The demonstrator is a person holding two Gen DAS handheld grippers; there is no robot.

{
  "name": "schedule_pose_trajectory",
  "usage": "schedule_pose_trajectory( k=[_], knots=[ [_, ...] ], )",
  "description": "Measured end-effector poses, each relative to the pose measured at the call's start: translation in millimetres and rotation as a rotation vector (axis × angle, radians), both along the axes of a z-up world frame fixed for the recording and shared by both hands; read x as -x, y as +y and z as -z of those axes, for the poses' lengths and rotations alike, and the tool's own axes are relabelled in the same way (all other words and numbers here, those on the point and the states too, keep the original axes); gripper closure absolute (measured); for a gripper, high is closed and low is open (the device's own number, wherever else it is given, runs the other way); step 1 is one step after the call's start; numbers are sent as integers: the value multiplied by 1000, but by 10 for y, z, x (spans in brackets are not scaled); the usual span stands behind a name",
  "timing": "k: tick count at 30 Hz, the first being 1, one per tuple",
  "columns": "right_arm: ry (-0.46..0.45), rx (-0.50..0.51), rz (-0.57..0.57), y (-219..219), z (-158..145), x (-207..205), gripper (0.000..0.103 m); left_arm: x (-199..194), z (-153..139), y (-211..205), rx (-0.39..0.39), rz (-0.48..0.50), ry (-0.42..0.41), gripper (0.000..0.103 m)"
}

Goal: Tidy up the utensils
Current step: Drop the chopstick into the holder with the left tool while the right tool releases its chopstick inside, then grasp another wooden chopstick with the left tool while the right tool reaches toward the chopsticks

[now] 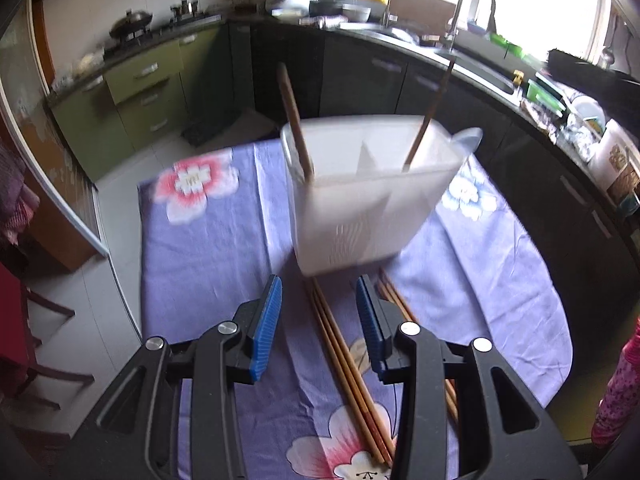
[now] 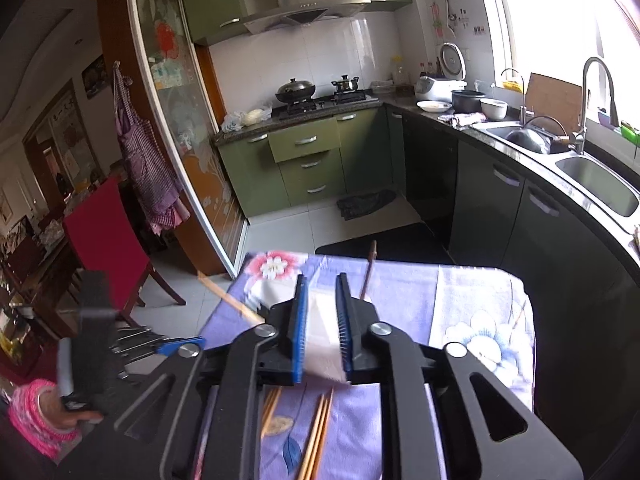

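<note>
Purple flowered cloth [image 1: 216, 264] covers the surface where a white divided holder [image 1: 372, 200] already keeps two chopsticks [image 1: 295, 120], while several more [image 1: 348, 364] lie loose below the empty left gripper [image 1: 319, 324], jaws parted, and the right gripper [image 2: 322, 328], jaws slightly apart, grips nothing.

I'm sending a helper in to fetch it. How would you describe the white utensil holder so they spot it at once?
Find the table with the purple flowered cloth in the middle of the kitchen. On it stands a translucent white plastic holder, split inside by a divider, with two brown sticks poking out of it. The loose chopsticks lie flat on the cloth; the holder is the only upright thing there.
</note>
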State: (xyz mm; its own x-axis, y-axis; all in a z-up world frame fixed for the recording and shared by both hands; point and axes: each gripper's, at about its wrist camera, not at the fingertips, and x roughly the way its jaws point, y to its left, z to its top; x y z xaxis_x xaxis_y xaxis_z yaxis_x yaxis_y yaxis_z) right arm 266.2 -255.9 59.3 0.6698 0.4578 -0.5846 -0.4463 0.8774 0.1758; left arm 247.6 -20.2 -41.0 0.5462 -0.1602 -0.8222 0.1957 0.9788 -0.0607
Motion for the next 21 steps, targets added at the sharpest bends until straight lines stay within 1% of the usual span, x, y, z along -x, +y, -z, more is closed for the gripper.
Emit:
schedule_pose_trajectory(
  k=[2,4,7,11,12,15,19,21],
  knots=[
    [23,17,0,-50,182,88,85,-30,241,-38,-8,-5,52,66],
    [61,41,5,-104,452,150,85,-76,451,-60,-17,-16,96,66],
    [129,46,17,-225,825,147,85,-142,701,-67,-32,-46,142,68],
    [207,22,41,-390,1217,82,85,-198,883,-77,-37,-83,184,71],
    [222,16,45,-419,1297,67,85,-206,912,-74,-42,-93,191,73],
    [250,6,47,-510,1473,54,85,-220,997,-73,-46,-108,223,75],
    [261,-6,40,-556,1557,29,85,-240,1079,-84,-40,-116,248,76],
    [263,-11,36,-578,1569,38,85,-254,1105,-108,-51,-120,248,76]
  ],
)
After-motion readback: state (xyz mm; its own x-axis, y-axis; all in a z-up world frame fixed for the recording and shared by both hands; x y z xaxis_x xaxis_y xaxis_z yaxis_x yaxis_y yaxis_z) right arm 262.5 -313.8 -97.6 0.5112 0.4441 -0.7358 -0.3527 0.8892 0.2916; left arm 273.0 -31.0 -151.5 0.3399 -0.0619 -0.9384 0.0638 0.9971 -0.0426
